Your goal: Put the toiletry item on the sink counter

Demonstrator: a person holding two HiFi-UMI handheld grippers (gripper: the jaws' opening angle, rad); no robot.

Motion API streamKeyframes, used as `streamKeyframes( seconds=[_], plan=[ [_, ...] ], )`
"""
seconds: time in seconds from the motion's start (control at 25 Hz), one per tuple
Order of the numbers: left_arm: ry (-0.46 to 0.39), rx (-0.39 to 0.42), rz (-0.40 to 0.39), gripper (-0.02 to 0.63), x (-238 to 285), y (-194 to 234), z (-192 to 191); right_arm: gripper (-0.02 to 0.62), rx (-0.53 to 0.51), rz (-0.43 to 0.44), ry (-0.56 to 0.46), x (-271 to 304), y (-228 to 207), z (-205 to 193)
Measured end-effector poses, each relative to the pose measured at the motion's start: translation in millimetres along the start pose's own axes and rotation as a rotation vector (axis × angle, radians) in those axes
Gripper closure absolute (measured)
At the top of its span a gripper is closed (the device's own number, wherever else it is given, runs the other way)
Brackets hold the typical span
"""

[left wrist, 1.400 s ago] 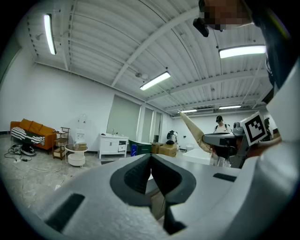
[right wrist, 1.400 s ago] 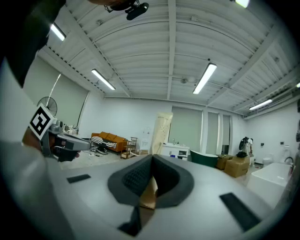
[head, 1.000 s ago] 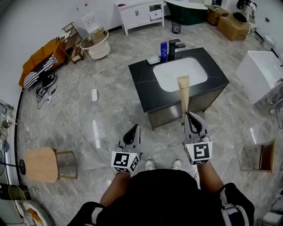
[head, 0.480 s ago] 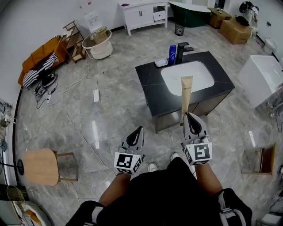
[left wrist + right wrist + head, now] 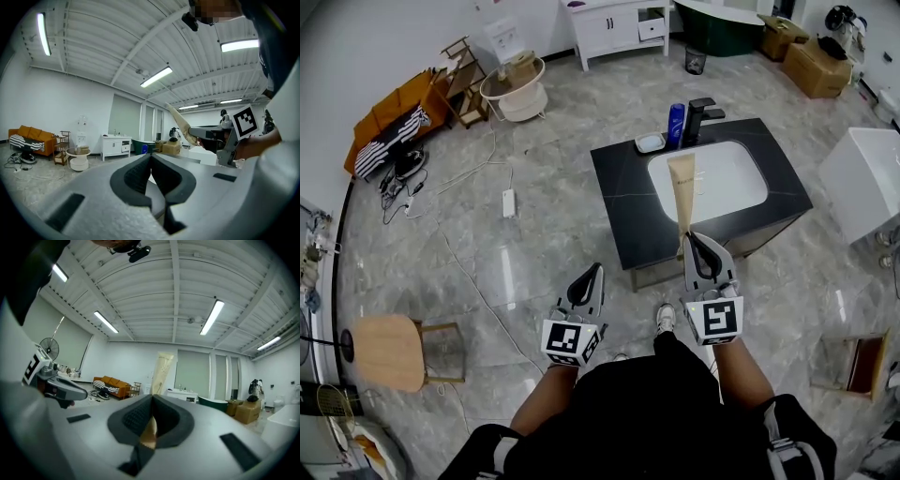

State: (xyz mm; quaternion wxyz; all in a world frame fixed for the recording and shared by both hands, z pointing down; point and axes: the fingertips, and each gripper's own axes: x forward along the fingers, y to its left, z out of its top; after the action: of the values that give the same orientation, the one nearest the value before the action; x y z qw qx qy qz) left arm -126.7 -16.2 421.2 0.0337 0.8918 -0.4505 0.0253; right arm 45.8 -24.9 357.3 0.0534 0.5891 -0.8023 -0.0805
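- I stand on a grey marble floor [image 5: 534, 244] in a big white room; an orange sofa [image 5: 389, 131] sits by the left wall and a wooden stool [image 5: 386, 349] is near me on the left.
- The black sink counter [image 5: 623, 202] with its white basin [image 5: 722, 178] is ahead of me.
- My right gripper [image 5: 694, 239] has its jaws pinched on the lower end of the beige tube [image 5: 682, 192]. The tube stands up from them in the air on my side of the counter.
- My left gripper [image 5: 592, 270] has its jaws closed together with nothing between them.
- A blue bottle [image 5: 676, 119], a black faucet [image 5: 701, 114] and a small dish [image 5: 651, 142] sit along the counter's far edge.
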Motion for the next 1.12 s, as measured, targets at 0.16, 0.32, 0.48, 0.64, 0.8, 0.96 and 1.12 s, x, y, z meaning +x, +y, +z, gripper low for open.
streamKeyframes(
  seconds=[0.16, 0.32, 0.48, 0.64, 0.8, 0.96, 1.12],
  plan=[
    [0.011, -0.005, 0.049, 0.595, 34, 11, 3, 0.588, -0.016, 0.05, 0.0, 35, -19, -6],
    [0.031, -0.008, 0.103, 0.595, 63, 19, -1, 0.588, -0.001, 0.092, -0.002, 64, -43, -18],
    [0.039, -0.011, 0.164, 0.595, 87, 25, -3, 0.588, 0.02, 0.144, 0.052, 84, -63, -36],
    [0.044, -0.004, 0.208, 0.595, 109, 32, -4, 0.588, 0.031, 0.191, 0.044, 104, -76, -47],
    [0.07, -0.012, 0.243, 0.595, 116, 36, -16, 0.588, 0.053, 0.225, 0.076, 116, -82, -66],
    [0.081, -0.024, 0.272, 0.595, 119, 48, -24, 0.588, 0.058, 0.24, 0.123, 132, -80, -81],
    [0.098, -0.037, 0.274, 0.595, 121, 60, -31, 0.588, 0.062, 0.237, 0.182, 147, -75, -101]
  ],
)
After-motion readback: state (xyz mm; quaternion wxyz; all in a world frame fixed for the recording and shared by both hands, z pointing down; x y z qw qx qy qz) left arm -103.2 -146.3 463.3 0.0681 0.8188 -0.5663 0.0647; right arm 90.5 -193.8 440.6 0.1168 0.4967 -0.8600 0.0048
